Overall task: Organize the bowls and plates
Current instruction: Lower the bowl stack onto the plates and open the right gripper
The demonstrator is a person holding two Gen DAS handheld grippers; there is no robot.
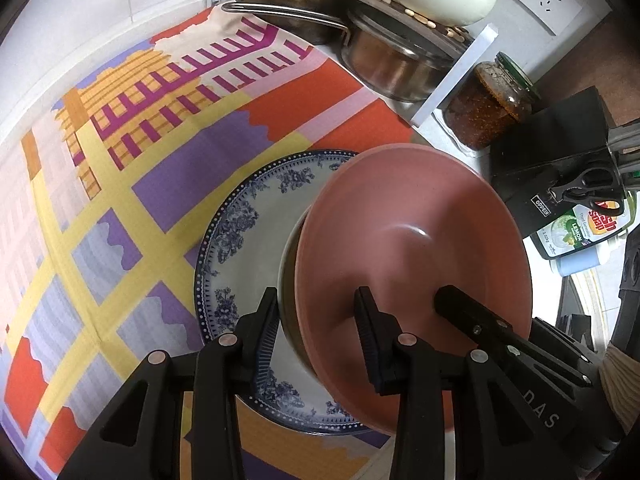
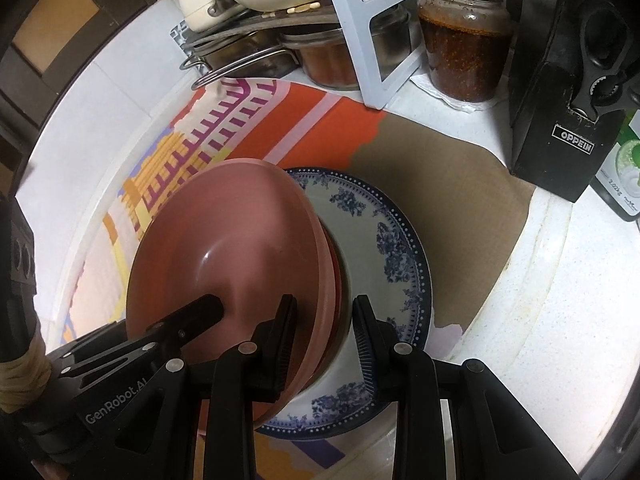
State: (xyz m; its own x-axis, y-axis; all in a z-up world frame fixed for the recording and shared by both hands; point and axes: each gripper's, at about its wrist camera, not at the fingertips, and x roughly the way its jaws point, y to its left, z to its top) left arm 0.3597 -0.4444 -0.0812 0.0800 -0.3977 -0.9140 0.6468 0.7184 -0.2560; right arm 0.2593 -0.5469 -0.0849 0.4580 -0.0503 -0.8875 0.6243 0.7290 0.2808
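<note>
Both claws (image 1: pixel 318 320) (image 2: pixel 326 330) agape astride pink bowl (image 1: pixel 416 232) rim — patterned cloth (image 1: pixel 120 160), white counter (image 2: pixel 540 300).

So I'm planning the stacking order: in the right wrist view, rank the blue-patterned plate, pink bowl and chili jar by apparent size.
1. blue-patterned plate and pink bowl: look alike; the bowl sits nearer the camera, so unsure.
2. chili jar: smallest.

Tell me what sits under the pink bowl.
Under the pink bowl another bowl's rim peeks out, both resting on the blue-patterned plate. How many bowls are stacked stays hidden.
</note>
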